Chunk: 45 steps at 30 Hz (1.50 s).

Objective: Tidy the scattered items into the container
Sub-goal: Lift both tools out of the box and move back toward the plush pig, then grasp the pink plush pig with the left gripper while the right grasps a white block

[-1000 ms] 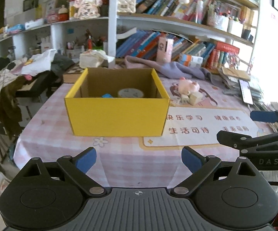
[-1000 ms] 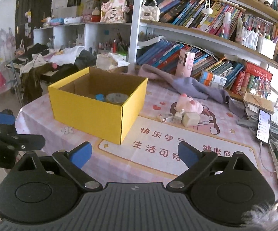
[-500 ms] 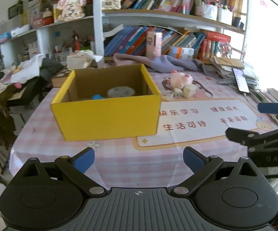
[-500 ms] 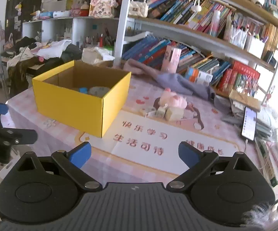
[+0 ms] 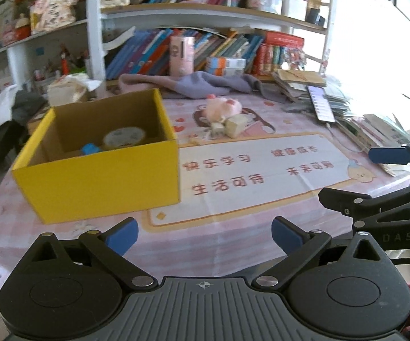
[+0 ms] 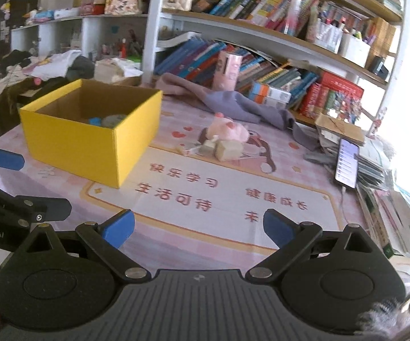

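A yellow cardboard box (image 5: 99, 187) (image 6: 71, 145) stands open-topped on the pink tablecloth, with a round tin (image 5: 124, 139) and a small blue item (image 5: 90, 149) inside. Right of it and further back lie a pink plush pig (image 5: 223, 108) (image 6: 229, 130), a beige cube (image 5: 235, 125) (image 6: 227, 150) and a small white piece (image 5: 216, 129), close together. My left gripper (image 5: 204, 234) hovers over the near table edge, open with nothing between its blue pads. My right gripper (image 6: 198, 228) is beside it, open and empty too.
A printed mat (image 6: 233, 196) covers the table's middle. A phone (image 6: 347, 162) leans on stacked books (image 6: 404, 218) at the right edge. A grey cloth (image 5: 205, 83) lies along the back, under crowded bookshelves (image 6: 262, 28). Clothes are piled to the left (image 6: 34, 68).
Both grippers have swung to the right, so the box has slid left in each view and the plush group sits nearer the centre. The left jaws stand slightly wider.
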Each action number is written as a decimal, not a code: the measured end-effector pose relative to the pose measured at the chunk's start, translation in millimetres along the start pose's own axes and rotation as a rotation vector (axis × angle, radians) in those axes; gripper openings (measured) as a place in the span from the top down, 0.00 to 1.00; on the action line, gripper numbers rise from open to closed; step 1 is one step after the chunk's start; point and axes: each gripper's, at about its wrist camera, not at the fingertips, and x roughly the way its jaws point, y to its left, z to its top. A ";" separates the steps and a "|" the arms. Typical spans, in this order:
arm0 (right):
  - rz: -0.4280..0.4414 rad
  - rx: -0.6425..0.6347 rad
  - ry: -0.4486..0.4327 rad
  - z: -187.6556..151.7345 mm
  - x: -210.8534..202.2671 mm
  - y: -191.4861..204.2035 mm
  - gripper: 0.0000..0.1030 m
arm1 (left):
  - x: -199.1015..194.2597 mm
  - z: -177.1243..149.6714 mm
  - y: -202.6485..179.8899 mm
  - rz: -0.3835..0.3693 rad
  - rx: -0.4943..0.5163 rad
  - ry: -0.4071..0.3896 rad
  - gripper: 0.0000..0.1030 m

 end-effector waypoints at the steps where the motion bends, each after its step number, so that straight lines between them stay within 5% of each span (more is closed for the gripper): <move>1: -0.009 0.006 0.002 -1.0 0.4 -3.8 0.05 | 2.7 1.4 -3.1 -0.013 0.007 0.001 0.02; 23: -0.072 0.082 0.073 3.1 48.6 -81.9 0.05 | 82.9 46.7 -58.5 -0.146 0.113 0.057 0.01; 31: -0.047 0.102 0.108 15.5 86.4 -125.5 0.05 | 122.7 81.0 -68.4 -0.111 0.051 0.068 0.01; 45: 0.129 0.113 0.096 41.9 154.9 -188.2 0.07 | 177.8 144.1 -78.9 0.025 -0.054 0.088 0.02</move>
